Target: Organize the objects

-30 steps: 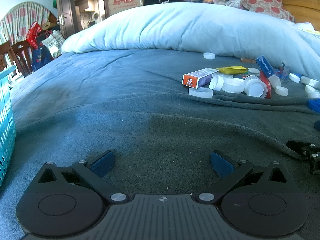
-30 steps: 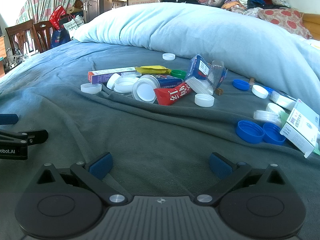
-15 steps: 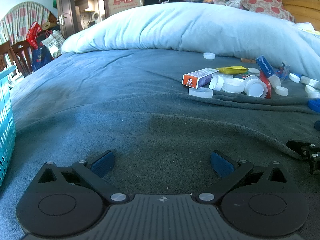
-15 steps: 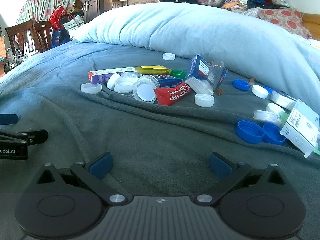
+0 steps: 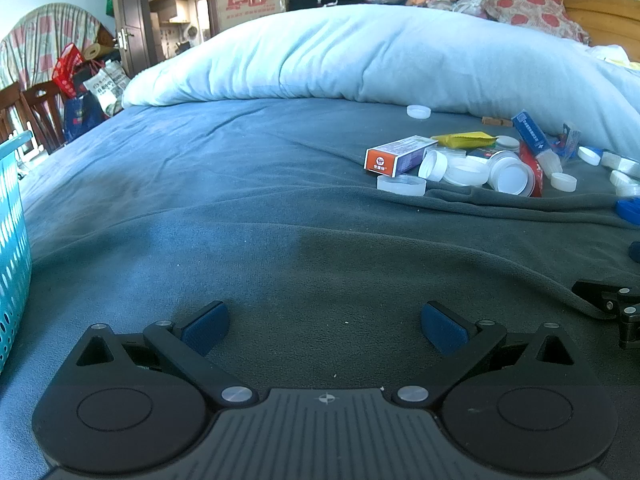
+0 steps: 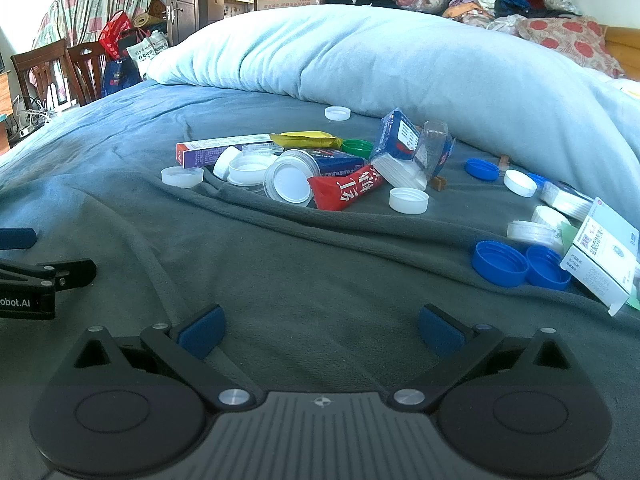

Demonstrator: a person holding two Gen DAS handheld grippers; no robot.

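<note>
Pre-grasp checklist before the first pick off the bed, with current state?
1. Left gripper open, nothing held: ok.
2. Right gripper open, nothing held: ok.
3. Path over the grey blanket to the clutter pile unobstructed: ok.
4. Easy first target: white cap lies apart from the red packet: ok.
5. Teal basket within left reach: ok; its contents: cannot tell.

**Bright daylight, curved edges**

Both views are bright and sharp. Daylight washes the pale duvet (image 5: 360,52) almost white along its top, and the grey blanket (image 6: 320,264) shows soft shadows in its folds. In the left view a shade line splits the blanket into a bluer and a darker half. Fisheye bending curves the edges; the corners go black.
</note>
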